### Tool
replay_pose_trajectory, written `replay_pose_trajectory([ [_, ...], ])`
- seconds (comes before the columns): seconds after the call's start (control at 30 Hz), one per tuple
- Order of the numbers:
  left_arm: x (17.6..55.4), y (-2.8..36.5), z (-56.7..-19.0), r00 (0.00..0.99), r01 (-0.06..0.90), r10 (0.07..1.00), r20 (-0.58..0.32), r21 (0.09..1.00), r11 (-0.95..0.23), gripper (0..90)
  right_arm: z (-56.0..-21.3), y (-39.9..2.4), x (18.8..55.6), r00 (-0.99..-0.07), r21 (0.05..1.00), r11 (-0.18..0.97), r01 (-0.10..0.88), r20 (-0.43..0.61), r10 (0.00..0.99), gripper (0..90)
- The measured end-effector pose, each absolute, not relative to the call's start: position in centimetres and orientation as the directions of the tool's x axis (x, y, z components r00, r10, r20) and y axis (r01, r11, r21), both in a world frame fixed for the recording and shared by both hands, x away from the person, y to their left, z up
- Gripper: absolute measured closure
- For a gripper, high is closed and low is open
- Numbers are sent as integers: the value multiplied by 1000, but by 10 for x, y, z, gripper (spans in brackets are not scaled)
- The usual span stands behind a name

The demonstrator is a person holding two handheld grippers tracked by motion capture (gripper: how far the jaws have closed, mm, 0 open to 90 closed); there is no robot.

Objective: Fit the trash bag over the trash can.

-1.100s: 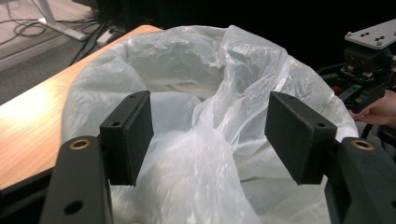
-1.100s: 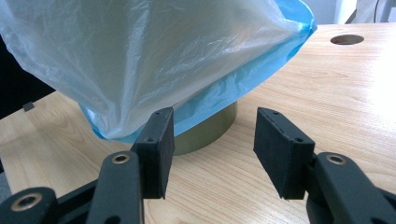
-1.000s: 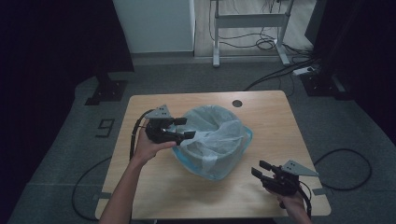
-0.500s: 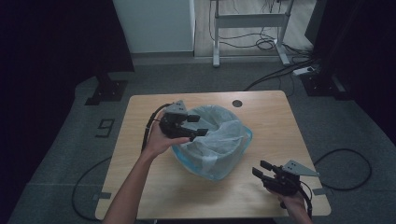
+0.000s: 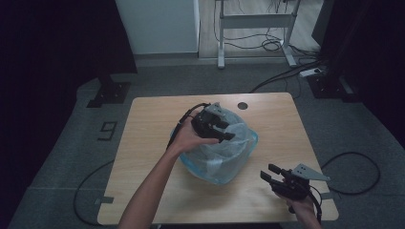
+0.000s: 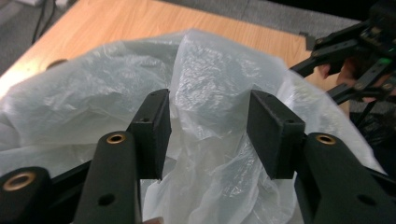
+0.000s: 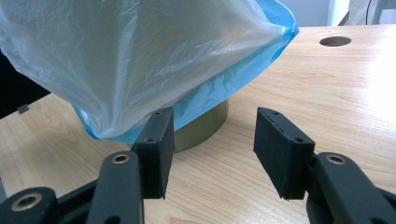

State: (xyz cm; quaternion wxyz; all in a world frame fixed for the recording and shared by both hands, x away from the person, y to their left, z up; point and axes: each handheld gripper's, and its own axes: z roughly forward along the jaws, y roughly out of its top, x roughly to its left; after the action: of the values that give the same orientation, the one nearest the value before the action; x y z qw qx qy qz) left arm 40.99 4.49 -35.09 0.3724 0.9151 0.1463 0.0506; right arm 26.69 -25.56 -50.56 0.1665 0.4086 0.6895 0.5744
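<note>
A clear plastic bag (image 5: 222, 160) with a blue rim is draped over a round olive can (image 7: 205, 126) in the middle of the wooden table (image 5: 148, 124). My left gripper (image 5: 227, 131) hovers over the bag's top. In the left gripper view a raised fold of the bag (image 6: 210, 84) stands between the pads of the left gripper (image 6: 208, 100). The jaws have just been closing, and a gap still shows beside the film. My right gripper (image 5: 267, 172) rests near the front right edge. It is open with nothing between its jaws (image 7: 212, 116), level with the can's base.
A round hole (image 5: 242, 105) is cut in the table's far side. The left gripper's cable (image 5: 179, 128) loops over the table to the left of the bag. A metal desk frame (image 5: 253, 19) and floor cables lie beyond the table.
My left gripper has moved to the right, from the bag's left edge to over its top, and its jaws stand narrower. The right gripper has stayed put.
</note>
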Motion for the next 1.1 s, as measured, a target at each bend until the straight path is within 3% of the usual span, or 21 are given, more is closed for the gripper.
replay_pose_trajectory([
  [0.53,415,15,-367,961,235,275,-10,554,-799,565,-505,-257,267,-608,928,4,371,240,757,471],
  [0.87,411,35,-354,934,247,355,31,661,-708,312,-504,-261,266,-597,929,-10,370,246,764,466],
  [1.1,393,78,-336,899,253,437,38,770,-586,259,-505,-259,266,-598,929,-4,371,242,764,460],
])
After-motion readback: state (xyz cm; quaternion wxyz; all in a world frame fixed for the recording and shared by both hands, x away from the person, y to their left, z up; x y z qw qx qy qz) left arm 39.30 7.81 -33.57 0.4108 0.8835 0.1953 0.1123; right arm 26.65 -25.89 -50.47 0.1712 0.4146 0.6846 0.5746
